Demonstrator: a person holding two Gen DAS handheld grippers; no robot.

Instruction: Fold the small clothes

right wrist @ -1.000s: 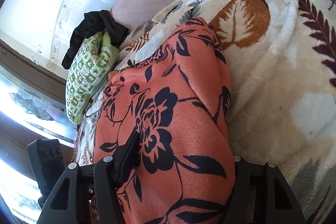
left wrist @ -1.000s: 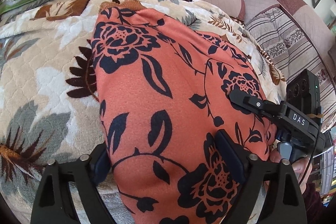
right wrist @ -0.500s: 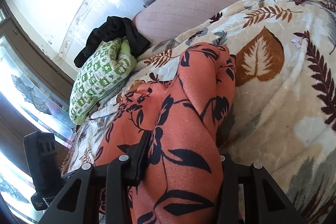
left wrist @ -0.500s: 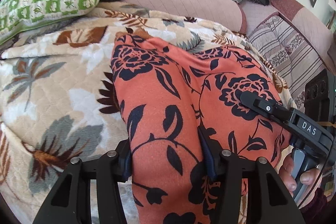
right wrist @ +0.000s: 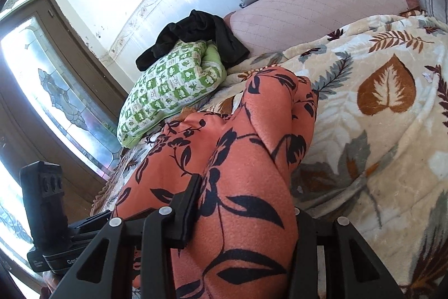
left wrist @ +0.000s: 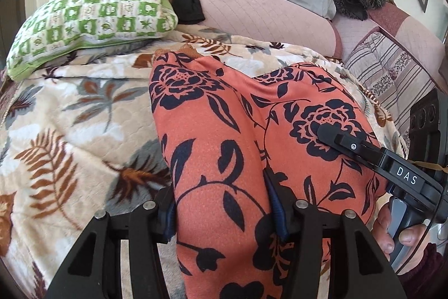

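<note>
Leaf-print blanket, green pillow, stained-glass window

Left gripper: black two-finger tool, pitched downward; jaws partly closed, blue-edged pads pressed into a bunched fold of orange floral garment.
Right gripper: black, same build; jaws partly closed, clamped on another fold of the garment, left pad flat against the cloth.
Right hand: fingers wrapped round the gripper's handle, dark red sleeve at the wrist.
</note>
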